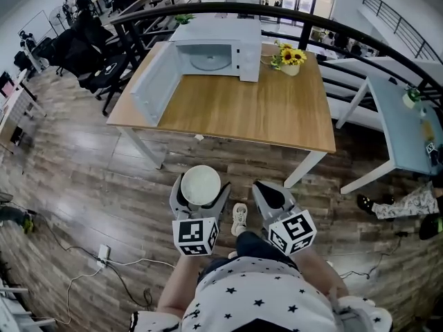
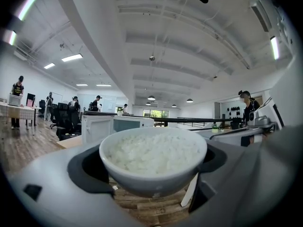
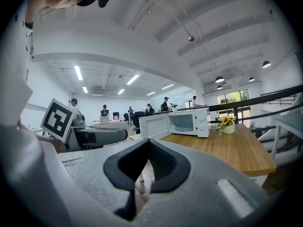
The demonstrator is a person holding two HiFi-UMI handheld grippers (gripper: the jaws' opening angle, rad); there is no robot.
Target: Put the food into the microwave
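Observation:
A white bowl of rice (image 1: pixel 201 185) sits between the jaws of my left gripper (image 1: pixel 201 189), which is shut on it, held over the floor in front of the table. In the left gripper view the bowl of rice (image 2: pixel 153 155) fills the middle. The white microwave (image 1: pixel 223 52) stands at the far side of the wooden table (image 1: pixel 242 113), its door (image 1: pixel 154 81) swung open to the left and its cavity empty. My right gripper (image 1: pixel 267 193) hangs beside the left one, shut with nothing in it; its pads (image 3: pixel 161 162) meet in the right gripper view, with the microwave (image 3: pixel 182 122) ahead.
A pot of yellow flowers (image 1: pixel 289 59) stands right of the microwave. A black railing (image 1: pixel 332 30) runs behind the table. A white desk (image 1: pixel 405 126) is at the right, office chairs (image 1: pixel 90 50) at the left, cables (image 1: pixel 104 258) on the floor.

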